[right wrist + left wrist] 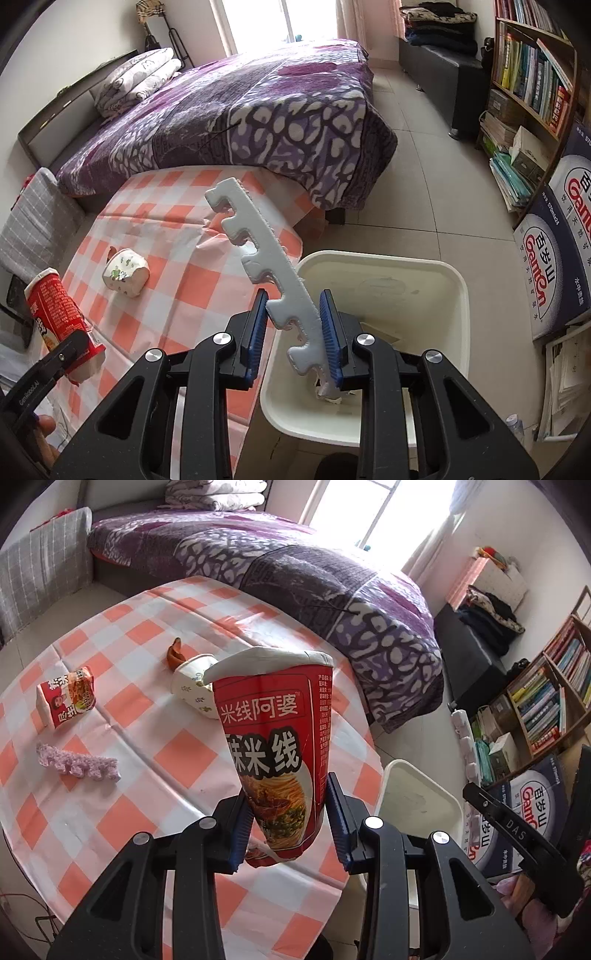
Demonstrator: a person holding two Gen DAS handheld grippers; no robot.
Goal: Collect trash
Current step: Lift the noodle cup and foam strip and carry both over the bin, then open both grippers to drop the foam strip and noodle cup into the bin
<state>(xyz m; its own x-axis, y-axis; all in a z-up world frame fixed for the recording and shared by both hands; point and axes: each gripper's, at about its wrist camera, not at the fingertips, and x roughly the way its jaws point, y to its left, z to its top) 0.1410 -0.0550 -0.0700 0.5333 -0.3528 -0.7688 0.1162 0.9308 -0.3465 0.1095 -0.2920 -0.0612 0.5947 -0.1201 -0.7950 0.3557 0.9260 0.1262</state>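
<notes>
My left gripper [291, 827] pinches a red noodle cup [277, 753] low on its body, lifted clear of the checked table [110, 812]. My right gripper [293, 332] clamps a white foam strip [266, 266] near its lower end, poised over the white bin [458, 295] at the table's right edge, ready for dropping. Only the left view shows a red packet [66, 698], pink foam piece [77, 762] and peel [175, 651] left behind; both show the tipped paper cup [125, 273].

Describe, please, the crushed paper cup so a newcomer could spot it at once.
On the orange-and-white checked tablecloth, beside the purple bed, the crushed paper cup lies on its side next to a brown scrap. It alone is white with small green sprigs.
</notes>
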